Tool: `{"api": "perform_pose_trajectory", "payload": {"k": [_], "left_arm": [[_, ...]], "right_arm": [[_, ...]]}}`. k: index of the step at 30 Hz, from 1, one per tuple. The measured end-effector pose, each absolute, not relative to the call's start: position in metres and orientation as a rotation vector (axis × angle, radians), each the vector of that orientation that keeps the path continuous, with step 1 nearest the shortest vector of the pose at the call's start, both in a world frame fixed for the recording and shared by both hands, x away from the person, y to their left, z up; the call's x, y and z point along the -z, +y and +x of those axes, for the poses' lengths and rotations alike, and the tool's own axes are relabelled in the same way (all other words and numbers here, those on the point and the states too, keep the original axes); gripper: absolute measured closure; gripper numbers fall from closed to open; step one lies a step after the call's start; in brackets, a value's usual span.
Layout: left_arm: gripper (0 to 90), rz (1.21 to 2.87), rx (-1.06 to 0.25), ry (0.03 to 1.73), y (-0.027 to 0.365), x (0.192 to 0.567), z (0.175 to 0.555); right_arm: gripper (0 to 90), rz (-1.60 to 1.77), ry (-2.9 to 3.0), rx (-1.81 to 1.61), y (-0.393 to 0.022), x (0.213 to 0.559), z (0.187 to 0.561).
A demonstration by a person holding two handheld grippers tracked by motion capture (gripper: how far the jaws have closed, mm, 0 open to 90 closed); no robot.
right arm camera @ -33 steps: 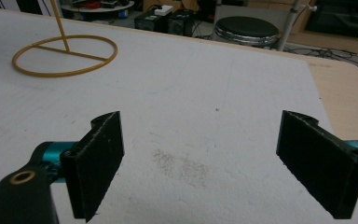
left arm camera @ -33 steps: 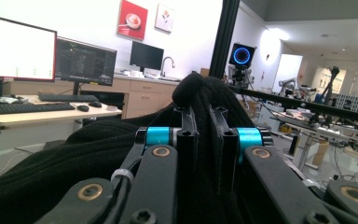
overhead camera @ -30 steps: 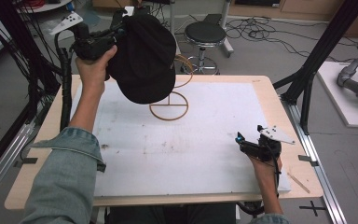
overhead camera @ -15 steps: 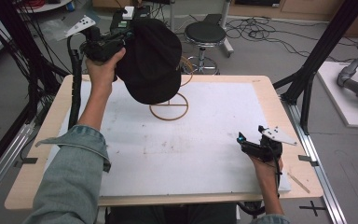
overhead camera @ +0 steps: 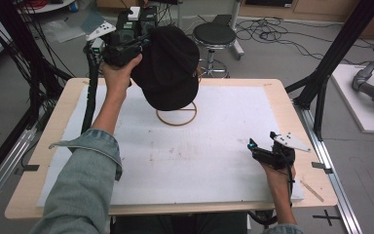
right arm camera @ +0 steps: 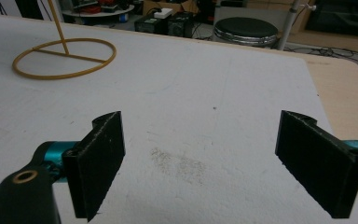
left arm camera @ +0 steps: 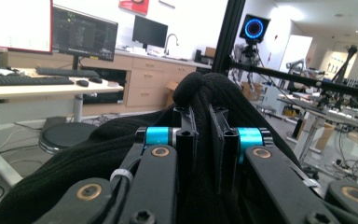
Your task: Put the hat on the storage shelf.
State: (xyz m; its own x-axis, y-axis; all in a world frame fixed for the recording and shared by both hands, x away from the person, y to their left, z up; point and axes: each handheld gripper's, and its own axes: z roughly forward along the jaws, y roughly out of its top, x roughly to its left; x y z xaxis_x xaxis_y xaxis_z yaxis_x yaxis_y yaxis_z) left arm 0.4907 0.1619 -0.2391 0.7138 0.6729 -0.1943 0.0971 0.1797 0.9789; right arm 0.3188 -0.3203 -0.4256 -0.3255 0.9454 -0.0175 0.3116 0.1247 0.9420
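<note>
A black cap [overhead camera: 171,68] hangs in the air over the back of the table, with my left gripper [overhead camera: 137,48] shut on its fabric. In the left gripper view the jaws [left arm camera: 204,127] pinch a fold of the cap [left arm camera: 116,140]. Just below the cap stands a thin wooden hat stand, and its ring base [overhead camera: 177,117] rests on the white mat; the cap hides the top of its post. My right gripper [overhead camera: 253,146] lies low at the mat's right front, open, with nothing between its pads [right arm camera: 200,163]. The ring base [right arm camera: 65,57] shows far left in that view.
A white foam mat [overhead camera: 209,170] covers most of the wooden table [overhead camera: 53,161]. A black round stool [overhead camera: 215,35] stands behind the table's far edge. Black frame posts [overhead camera: 331,63] rise at both sides, and cables lie on the floor.
My left hand has carried the cap to the right and slightly down, so it now hangs over the stand. The right gripper has stayed put.
</note>
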Motion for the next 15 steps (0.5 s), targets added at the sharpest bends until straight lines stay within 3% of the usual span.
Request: {"api": "perform_pose_trajectory", "payload": {"k": [15], "left_arm": [[81.0,1.421,-0.426,0.748,0.137,0.266,0.505]], "right_arm": [[15.4,1.232,1.74,-1.213,-0.322,0.426,0.318]]}}
